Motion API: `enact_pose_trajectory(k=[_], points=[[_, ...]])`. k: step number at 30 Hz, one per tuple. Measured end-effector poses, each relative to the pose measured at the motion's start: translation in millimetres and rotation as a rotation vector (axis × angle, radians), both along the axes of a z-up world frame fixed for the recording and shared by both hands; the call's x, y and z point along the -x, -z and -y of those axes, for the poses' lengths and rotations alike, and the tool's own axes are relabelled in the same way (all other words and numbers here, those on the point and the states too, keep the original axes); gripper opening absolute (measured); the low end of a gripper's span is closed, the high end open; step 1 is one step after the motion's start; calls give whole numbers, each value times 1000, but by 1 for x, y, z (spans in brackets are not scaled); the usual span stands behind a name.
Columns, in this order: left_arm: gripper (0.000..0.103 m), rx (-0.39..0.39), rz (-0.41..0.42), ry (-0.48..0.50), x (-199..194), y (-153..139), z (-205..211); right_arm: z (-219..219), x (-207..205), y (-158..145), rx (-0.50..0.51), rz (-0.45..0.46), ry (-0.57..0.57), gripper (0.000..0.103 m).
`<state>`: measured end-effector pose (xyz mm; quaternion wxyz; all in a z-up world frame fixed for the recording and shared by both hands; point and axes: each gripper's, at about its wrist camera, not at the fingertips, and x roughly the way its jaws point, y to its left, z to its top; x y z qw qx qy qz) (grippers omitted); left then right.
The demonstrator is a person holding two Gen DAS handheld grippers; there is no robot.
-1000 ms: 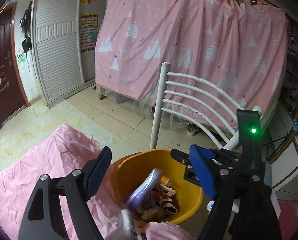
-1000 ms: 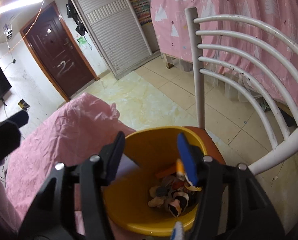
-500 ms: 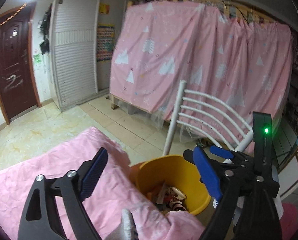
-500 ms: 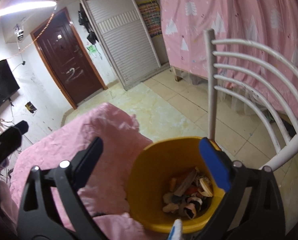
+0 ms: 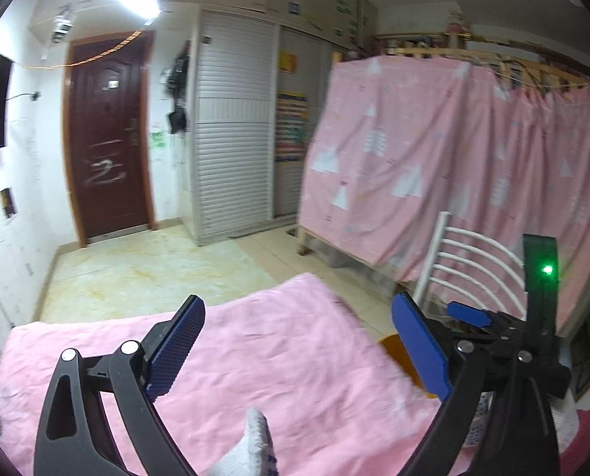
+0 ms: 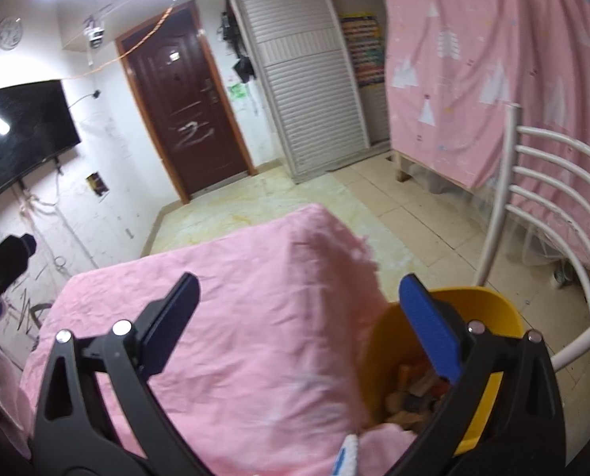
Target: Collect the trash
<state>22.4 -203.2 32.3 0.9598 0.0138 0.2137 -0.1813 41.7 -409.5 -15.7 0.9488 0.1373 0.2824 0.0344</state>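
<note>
At the bottom edge of the left wrist view a white gloved fingertip (image 5: pixel 255 442) pokes up, the hand behind it cut off. Above it the left gripper (image 5: pixel 297 353) is released and its jaws are opening, with nothing between the blue pads but the pink cloth (image 5: pixel 279 361) spread over the counter. The right gripper (image 6: pixel 295 337) also stands wide and empty above the same cloth; a white and blue scrap at the bottom of its view is too cropped to name.

The yellow bin (image 6: pixel 489 305) sits just beside the counter's right end, on the seat of the white chair (image 6: pixel 548 206). From the right wrist its rim and inner wall show, but the gripper's right finger and a fold of cloth cover much of it. The trash (image 6: pixel 412 390) lies inside at the bottom as a blurred heap of brown, orange and dark pieces; single items cannot be told apart. From the left wrist only an orange-yellow sliver of the bin (image 5: pixel 394 351) shows behind the right pad, and the right gripper (image 5: pixel 467 315) crosses in front of the chair with a green light on its black post.

Farther off lie the tiled floor (image 6: pixel 279 202) and the pink curtain (image 5: pixel 433 166) hiding the bed frame, then a white slatted wardrobe (image 5: pixel 235 158), a dark red door (image 5: pixel 106 139) and a wall television (image 6: pixel 21 135), all softened by motion blur.
</note>
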Motion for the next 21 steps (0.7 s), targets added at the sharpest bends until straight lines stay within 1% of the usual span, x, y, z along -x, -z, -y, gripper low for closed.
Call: enact_pose_trajectory(k=[3, 6, 9, 15, 21], points=[[86, -3, 8, -60, 4, 0, -26, -23, -3, -4, 11, 16, -33, 97], [86, -17, 24, -147, 7, -2, -52, -46, -5, -8, 24, 38, -68, 97], [86, -10, 24, -212, 8, -3, -81, -68, -6, -10, 31, 44, -105, 97], [86, 26, 13, -282, 10, -5, -127, -104, -8, -17, 47, 57, -155, 97], [86, 45, 8, -325, 12, -3, -153, -130, -10, -22, 69, 63, -195, 97]])
